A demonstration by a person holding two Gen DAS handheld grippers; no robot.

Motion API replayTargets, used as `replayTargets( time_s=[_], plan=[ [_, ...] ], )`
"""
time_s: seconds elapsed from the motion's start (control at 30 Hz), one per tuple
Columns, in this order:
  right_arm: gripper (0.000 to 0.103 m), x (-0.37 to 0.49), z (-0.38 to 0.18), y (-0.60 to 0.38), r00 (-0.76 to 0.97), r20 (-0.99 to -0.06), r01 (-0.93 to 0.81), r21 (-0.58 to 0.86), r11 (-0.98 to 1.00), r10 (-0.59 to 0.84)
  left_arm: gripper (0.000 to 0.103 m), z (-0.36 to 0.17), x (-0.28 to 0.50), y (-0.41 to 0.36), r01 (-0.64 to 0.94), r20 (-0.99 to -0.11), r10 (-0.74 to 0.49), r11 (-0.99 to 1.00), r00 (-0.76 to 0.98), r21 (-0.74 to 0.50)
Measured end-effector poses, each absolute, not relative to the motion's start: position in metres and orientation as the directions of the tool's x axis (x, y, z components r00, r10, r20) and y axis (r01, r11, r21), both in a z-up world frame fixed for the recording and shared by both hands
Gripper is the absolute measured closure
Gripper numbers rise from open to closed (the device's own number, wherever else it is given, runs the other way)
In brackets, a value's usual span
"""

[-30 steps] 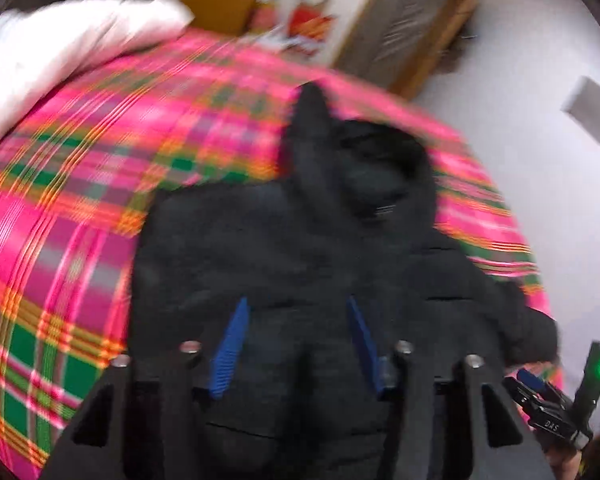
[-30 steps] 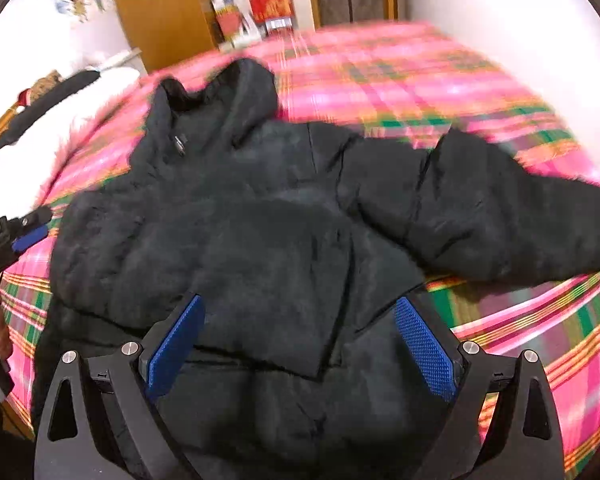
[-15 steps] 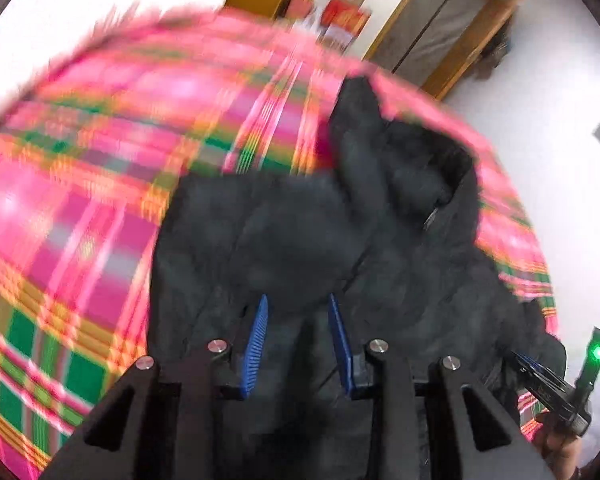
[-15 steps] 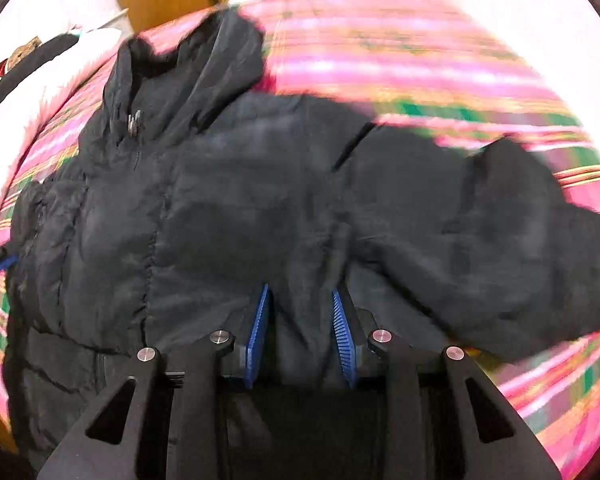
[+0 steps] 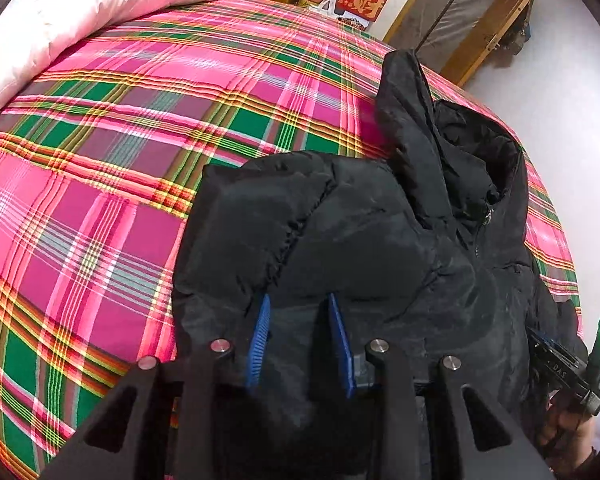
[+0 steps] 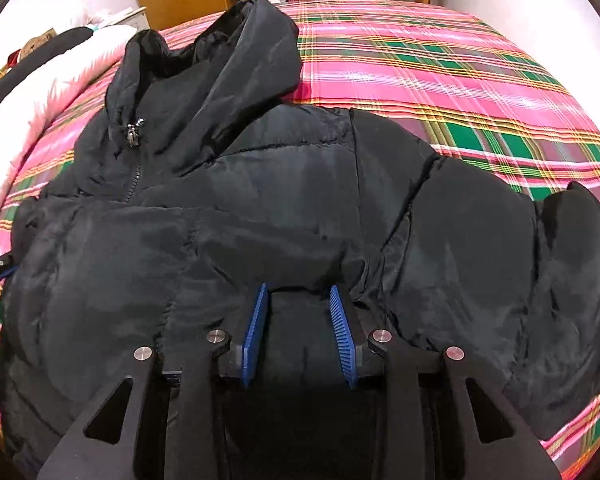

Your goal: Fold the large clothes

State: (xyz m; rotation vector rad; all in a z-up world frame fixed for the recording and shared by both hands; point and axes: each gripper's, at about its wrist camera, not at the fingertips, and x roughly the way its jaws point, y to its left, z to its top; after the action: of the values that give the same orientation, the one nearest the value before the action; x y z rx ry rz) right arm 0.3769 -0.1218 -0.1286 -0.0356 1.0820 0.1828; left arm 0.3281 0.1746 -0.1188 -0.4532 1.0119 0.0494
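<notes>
Item: one black hooded puffer jacket, lying front-up on the plaid bedspread, hood at twelve o'clock, one sleeve reaching to three o'clock in the right wrist view. We judge it bulky, soft, springy and slippery-shelled; we would take it by a thick pinch at hem or seam. One left gripper and one right gripper, two in all; the jaws of both have just been closing, each apparently nipped on a fold of jacket cloth, though dark fabric blurs contact. One white pillow.
</notes>
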Motion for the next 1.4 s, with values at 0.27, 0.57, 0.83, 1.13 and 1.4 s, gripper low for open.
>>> replayTargets(
  time_s=[0.27, 0.57, 0.83, 1.13, 1.4],
  plan=[
    [0.070, 0.333, -0.084, -0.134, 0.545, -0.820, -0.157, 0.106, 0.982, 0.175, 0.070, -0.081, 0.317, 0.189, -0.237, -0.710, -0.177, 0.864, 0.682, -0.443],
    [0.070, 0.340, -0.132, -0.122, 0.468, -0.874, -0.185, 0.049, 0.982, 0.132, 0.070, -0.120, 0.327, 0.175, -0.261, -0.835, -0.112, 0.920, 0.539, -0.292],
    [0.068, 0.313, -0.084, -0.150, 0.524, -0.841, -0.150, 0.069, 0.986, 0.138, 0.070, -0.074, 0.295, 0.149, -0.208, -0.771, -0.093, 0.936, 0.630, -0.284],
    [0.047, 0.241, -0.059, -0.270, 0.538, -0.836, 0.080, 0.184, 0.980, 0.113, 0.070, -0.047, 0.229, 0.073, -0.062, -0.735, -0.153, 0.965, 0.661, -0.256],
    [0.047, 0.223, -0.075, -0.365, 0.528, -0.848, 0.333, 0.247, 0.910, 0.037, 0.070, -0.048, 0.234, 0.027, 0.067, -0.732, -0.152, 0.987, 0.664, -0.145]
  ],
)
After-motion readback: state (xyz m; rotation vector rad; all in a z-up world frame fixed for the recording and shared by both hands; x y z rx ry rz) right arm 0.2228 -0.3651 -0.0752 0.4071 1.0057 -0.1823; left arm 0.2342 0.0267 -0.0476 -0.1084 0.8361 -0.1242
